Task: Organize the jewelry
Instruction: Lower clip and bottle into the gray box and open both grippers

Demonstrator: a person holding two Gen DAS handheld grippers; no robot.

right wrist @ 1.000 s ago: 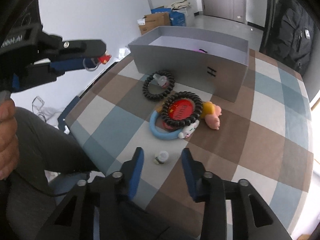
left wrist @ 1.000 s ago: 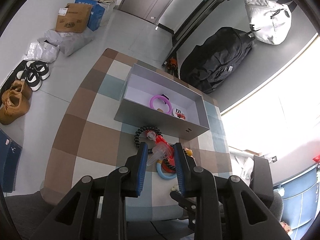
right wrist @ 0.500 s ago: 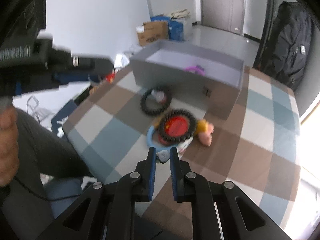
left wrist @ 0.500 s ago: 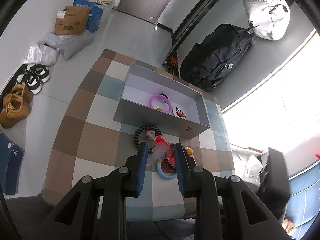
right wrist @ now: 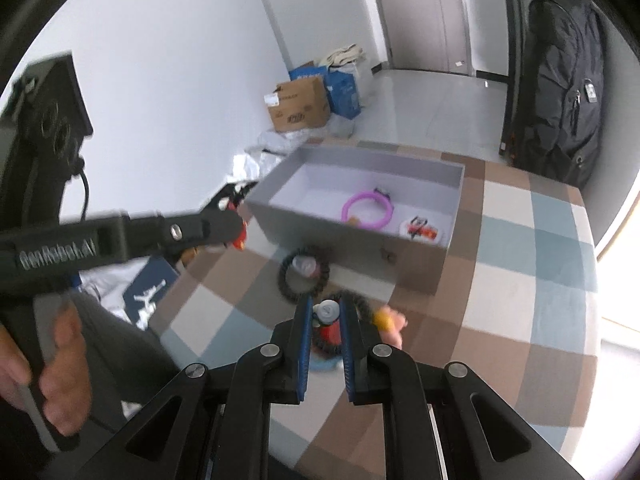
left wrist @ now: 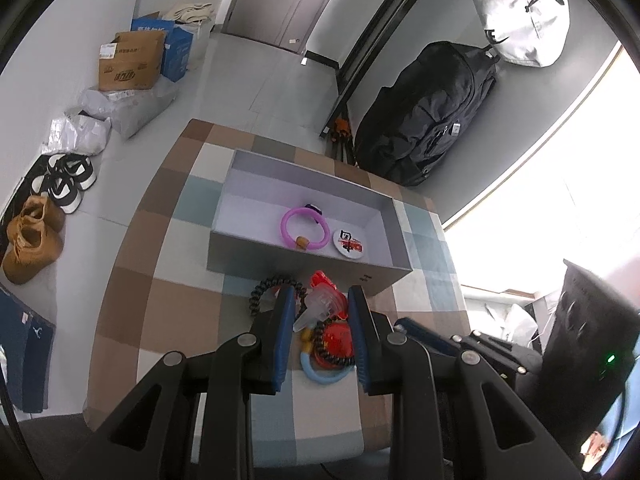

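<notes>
Up high over the checked table [left wrist: 132, 280], the left gripper [left wrist: 322, 308] pinches a clear and red charm [left wrist: 320, 300] between its fingers [left wrist: 284, 320]. Past it sits the grey box [left wrist: 256, 254], with a purple ring [left wrist: 304, 228] and a round badge [left wrist: 351, 242] inside.

From the right wrist, the right gripper [right wrist: 326, 316] squeezes a small white bead [right wrist: 327, 312]. Black bead bracelets [right wrist: 304, 276] lie below on the table, just beside the box.

Black backpack [left wrist: 424, 116], white bag [left wrist: 520, 16], cardboard box [left wrist: 130, 62], brown shoes [left wrist: 32, 240]
</notes>
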